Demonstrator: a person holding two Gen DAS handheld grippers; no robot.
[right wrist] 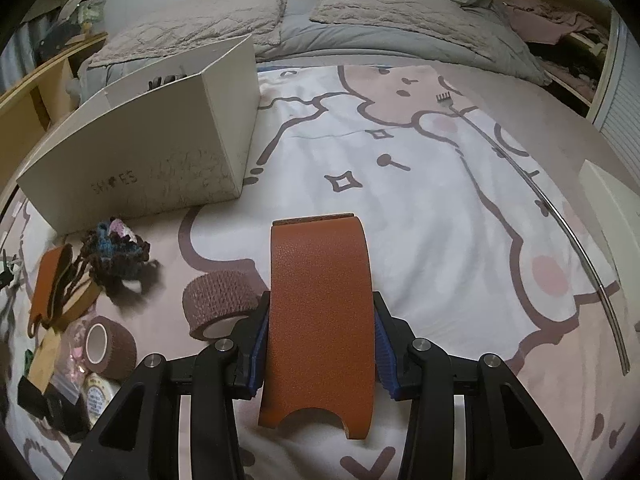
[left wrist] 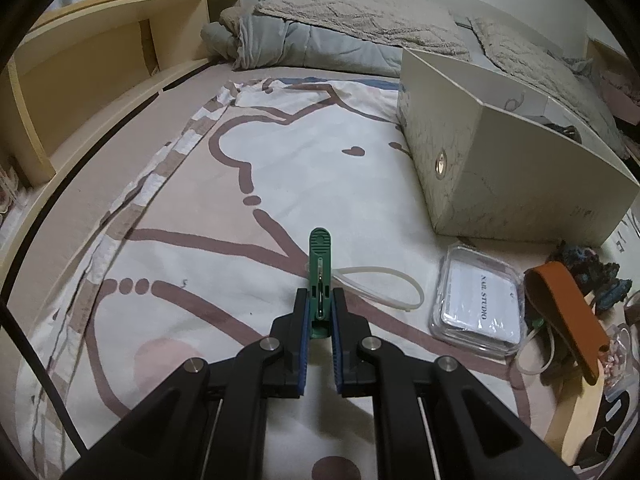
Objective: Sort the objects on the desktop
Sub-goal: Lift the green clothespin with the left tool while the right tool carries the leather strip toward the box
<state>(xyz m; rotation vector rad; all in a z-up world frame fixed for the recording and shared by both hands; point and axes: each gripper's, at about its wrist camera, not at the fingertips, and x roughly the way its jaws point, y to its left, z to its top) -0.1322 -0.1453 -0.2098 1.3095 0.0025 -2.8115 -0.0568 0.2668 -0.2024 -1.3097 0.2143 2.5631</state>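
- Green clip [left wrist: 319, 276] is pinched tight in the left gripper [left wrist: 320, 312], sticking out forward over the cartoon sheet [left wrist: 168, 184].
- Right gripper [right wrist: 320, 340] is clamped on a brown leather strap [right wrist: 320, 320], also above the sheet.
- Box [right wrist: 152, 160] sits further back, open top.
- Tape rolls [right wrist: 218, 308], yarn [right wrist: 116, 252] and a clear case [left wrist: 478, 306] lie near it.

Bed [right wrist: 460, 240] with cartoon-print sheet. Cream box [right wrist: 160, 152] upper left of right view; below it yarn bundle [right wrist: 116, 252], two brown tape rolls [right wrist: 218, 308]. Left view, lower right: clear case [left wrist: 480, 304].
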